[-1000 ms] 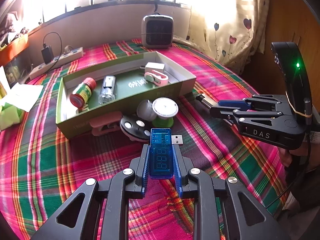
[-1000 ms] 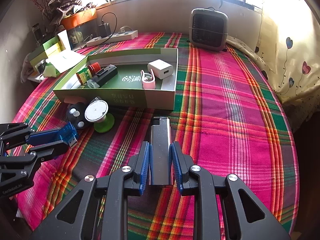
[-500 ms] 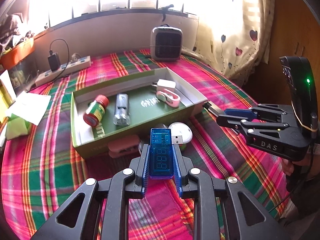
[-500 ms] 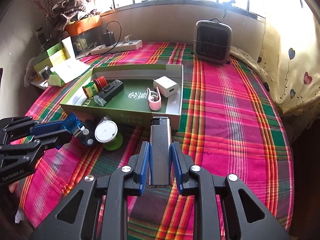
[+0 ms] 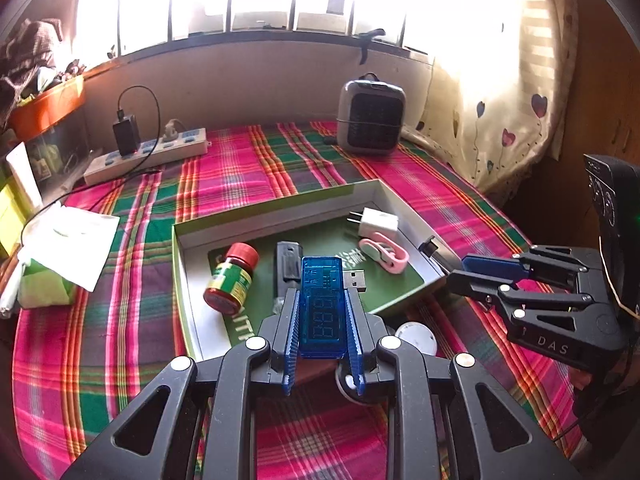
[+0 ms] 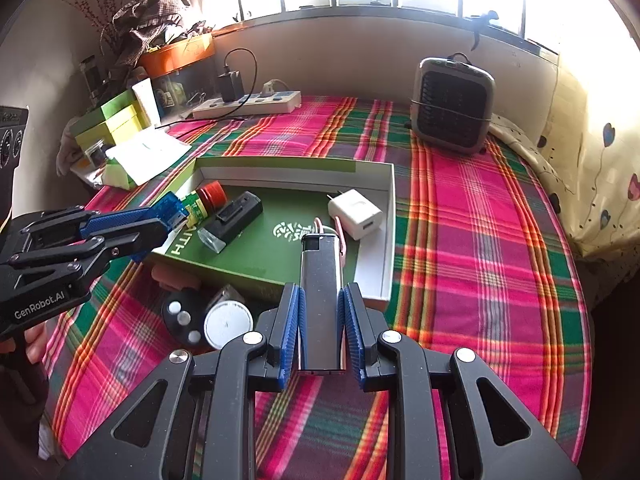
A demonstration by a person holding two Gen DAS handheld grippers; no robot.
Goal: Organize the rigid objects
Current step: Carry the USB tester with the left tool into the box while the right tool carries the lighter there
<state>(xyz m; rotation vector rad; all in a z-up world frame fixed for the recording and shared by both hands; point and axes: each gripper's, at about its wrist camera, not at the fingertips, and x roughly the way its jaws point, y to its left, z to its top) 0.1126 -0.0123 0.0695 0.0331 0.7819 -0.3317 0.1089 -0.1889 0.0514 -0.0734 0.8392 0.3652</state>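
My left gripper [image 5: 322, 308] is shut on a blue USB tester [image 5: 322, 304] and holds it above the near edge of the green box [image 5: 280, 210]. My right gripper [image 6: 322, 304] is shut on a silver lighter [image 6: 321, 292] and holds it over the box's near right corner [image 6: 376, 276]. The box holds a red-capped bottle [image 5: 230, 278], a black device [image 5: 287, 268], a white charger [image 5: 376, 222] and a pink clip [image 5: 384, 254]. A black round piece [image 6: 182, 316] and a white disc [image 6: 228, 324] lie on the cloth in front of the box.
The plaid cloth [image 6: 480, 240] covers the table. A small heater [image 6: 452, 106] stands at the back right. A power strip [image 6: 248, 106] lies at the back. Green boxes and papers [image 6: 120, 140] crowd the left edge. A curtain [image 6: 600, 140] hangs at the right.
Both grippers have risen and moved forward toward the box with their objects still held. The tester and the lighter now hang over the box's near side.
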